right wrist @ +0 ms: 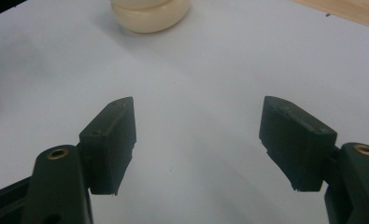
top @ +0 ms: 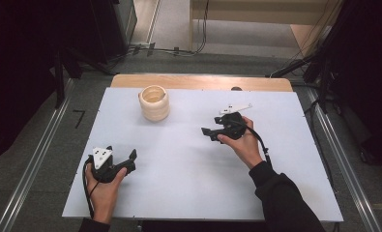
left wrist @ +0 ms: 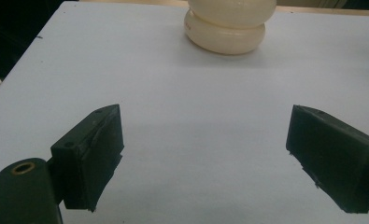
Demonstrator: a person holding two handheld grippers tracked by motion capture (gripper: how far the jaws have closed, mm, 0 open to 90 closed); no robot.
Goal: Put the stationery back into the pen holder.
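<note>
Large white rectangular table board (top: 188, 183) is lying over a wooden tabletop (top: 198, 81). Cream ribbed ring-stacked cup-shaped object (top: 154, 103) is standing upright near the far left of the board, well apart from both grippers. Left gripper (left wrist: 205, 154) is hovering near the front left, jaws spread wide, grasping nothing. Right gripper (right wrist: 198, 140) is pointing toward the cup, jaws likewise released and empty. Judging by this, work is barely starting: approach and grasp both remaining. No readable writing or labels anywhere.

ribbed cream holder (left wrist: 226, 25) top cropped
</note>
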